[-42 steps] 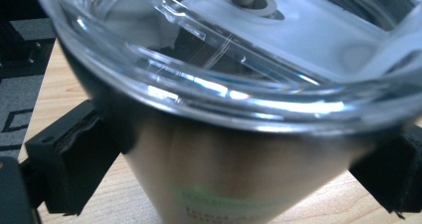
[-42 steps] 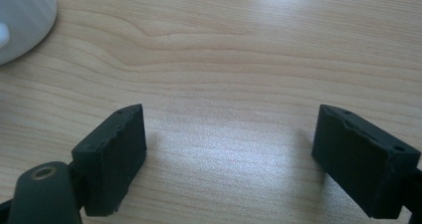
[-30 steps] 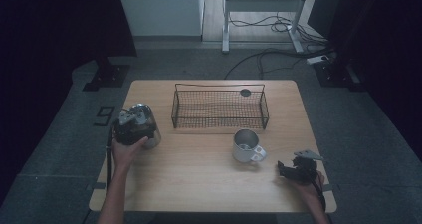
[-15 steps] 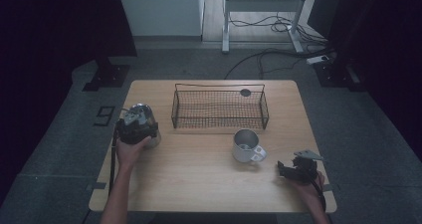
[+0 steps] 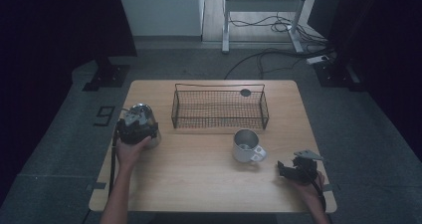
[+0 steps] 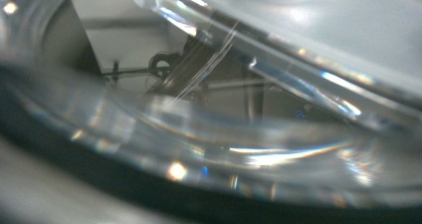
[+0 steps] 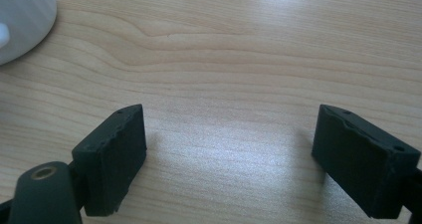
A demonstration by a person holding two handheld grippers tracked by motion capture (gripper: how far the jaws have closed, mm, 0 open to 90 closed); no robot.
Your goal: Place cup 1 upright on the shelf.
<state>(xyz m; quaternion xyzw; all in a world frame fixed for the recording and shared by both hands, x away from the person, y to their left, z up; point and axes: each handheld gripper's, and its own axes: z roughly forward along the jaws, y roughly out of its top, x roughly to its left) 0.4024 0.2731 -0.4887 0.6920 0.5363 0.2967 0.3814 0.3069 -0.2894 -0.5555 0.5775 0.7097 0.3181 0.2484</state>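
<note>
A clear glass vessel (image 5: pixel 141 112) stands near the table's left edge. My left gripper (image 5: pixel 136 128) sits against its near side, with a hand behind it. In the left gripper view the curved glass (image 6: pixel 209 134) is pressed up close and hides the jaws. Those jaws have just been closing, and whether the pads press on the glass I cannot tell. A white mug (image 5: pixel 246 146) stands right of centre, its edge (image 7: pixel 20 20) at the upper left of the right gripper view. My right gripper (image 5: pixel 283 168) (image 7: pixel 229 134) rests low by the front right corner, open over bare wood.
A black wire basket (image 5: pixel 219 120) stands across the back middle of the wooden table (image 5: pixel 199 184). A small dark round thing (image 5: pixel 245 92) lies behind the basket. Cables and a metal frame are on the floor beyond.
</note>
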